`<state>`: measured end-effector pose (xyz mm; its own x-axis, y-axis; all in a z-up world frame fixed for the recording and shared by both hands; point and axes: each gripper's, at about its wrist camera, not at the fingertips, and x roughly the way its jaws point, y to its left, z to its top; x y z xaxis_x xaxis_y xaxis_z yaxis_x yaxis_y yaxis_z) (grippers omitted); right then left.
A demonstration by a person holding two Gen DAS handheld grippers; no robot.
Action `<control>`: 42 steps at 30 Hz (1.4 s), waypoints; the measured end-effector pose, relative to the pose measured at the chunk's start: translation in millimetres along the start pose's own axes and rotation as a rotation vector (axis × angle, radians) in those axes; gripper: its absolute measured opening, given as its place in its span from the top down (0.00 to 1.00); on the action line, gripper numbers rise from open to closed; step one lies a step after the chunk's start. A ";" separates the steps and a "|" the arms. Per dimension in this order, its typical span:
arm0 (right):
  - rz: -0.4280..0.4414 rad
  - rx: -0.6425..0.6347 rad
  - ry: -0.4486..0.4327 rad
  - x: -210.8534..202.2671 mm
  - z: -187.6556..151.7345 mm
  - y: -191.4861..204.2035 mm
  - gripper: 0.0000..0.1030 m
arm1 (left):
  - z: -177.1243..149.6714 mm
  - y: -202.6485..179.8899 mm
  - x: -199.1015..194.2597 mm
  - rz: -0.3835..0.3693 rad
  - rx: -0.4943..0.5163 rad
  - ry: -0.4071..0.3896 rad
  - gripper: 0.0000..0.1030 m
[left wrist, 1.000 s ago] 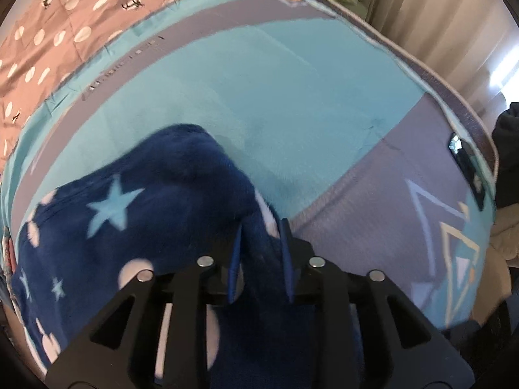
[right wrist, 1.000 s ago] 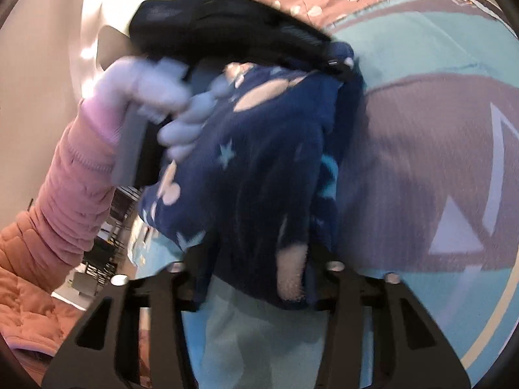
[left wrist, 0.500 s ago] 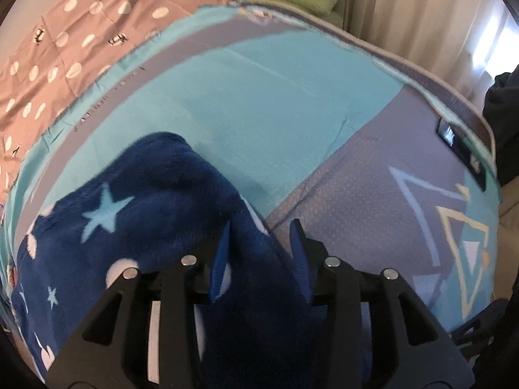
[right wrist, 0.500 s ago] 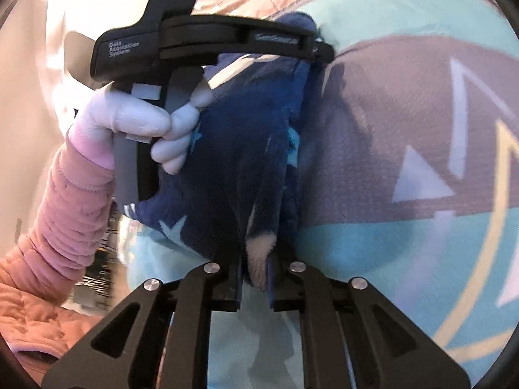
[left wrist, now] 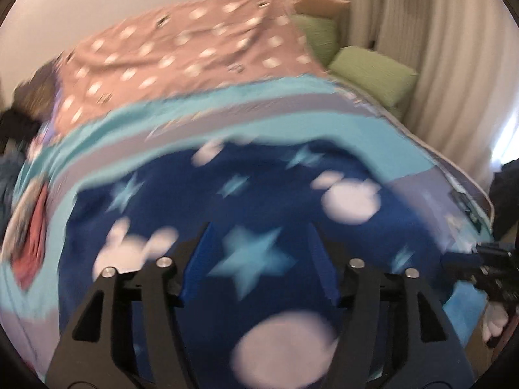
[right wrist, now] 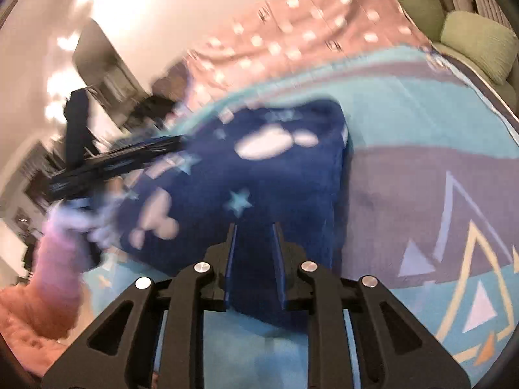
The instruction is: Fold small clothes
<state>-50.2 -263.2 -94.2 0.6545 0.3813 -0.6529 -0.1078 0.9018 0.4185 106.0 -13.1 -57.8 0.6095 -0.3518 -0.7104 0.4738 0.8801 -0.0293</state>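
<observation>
Closest in, the left gripper [left wrist: 259, 236] stands with its blue-lined jaws spread wide over a dark navy fleece garment printed with pale stars and white mouse-head shapes [left wrist: 246, 201]. Half a second ago those jaws were narrower around a raised ridge of the fleece; now they frame flat cloth and nothing is pinched, so the left side has let go.

Over on the right wrist view, the right gripper [right wrist: 254, 243] has opened a little too: its jaws were pressed tight on a fleece edge, and now there is a gap, with the garment's near edge lying between them. Whether the pads still touch the cloth, I cannot tell.

The garment now lies as a flat, roughly square packet on the turquoise and grey bedspread with triangle outlines [right wrist: 421, 136], so this fold looks laid down and both tools seem to be pulling away.

Further back sit a pink quilt with white dots [left wrist: 181, 48] and green cushions [left wrist: 373, 71].

Both views are motion-blurred; no writing can be read now.
</observation>
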 end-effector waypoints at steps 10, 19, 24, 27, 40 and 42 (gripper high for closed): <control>-0.259 -0.128 0.041 8.3 21.8 45.0 0.76 | -83.4 94.3 -65.0 -0.123 -0.261 -0.143 0.40; -0.242 -0.389 0.055 69.9 72.4 153.4 0.64 | -160.6 200.5 -95.6 -0.154 -0.545 -0.189 0.56; -0.198 -0.524 0.109 131.5 85.9 224.0 0.63 | -174.0 208.4 -96.9 -0.224 -0.527 -0.195 0.56; -0.185 -0.568 0.164 158.2 78.7 250.0 0.63 | -178.8 207.9 -97.5 -0.241 -0.504 -0.203 0.56; -0.260 -0.629 0.235 206.2 97.1 280.6 0.60 | -181.2 215.4 -80.7 -0.409 -0.490 -0.235 0.55; -0.251 -0.664 0.244 217.2 100.7 294.1 0.60 | -177.8 213.6 -80.2 -0.433 -0.477 -0.234 0.55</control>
<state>135.6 64.4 -49.3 0.5422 0.1130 -0.8326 -0.4568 0.8713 -0.1792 45.3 259.8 -132.1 0.5750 -0.7161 -0.3957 0.4070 0.6699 -0.6210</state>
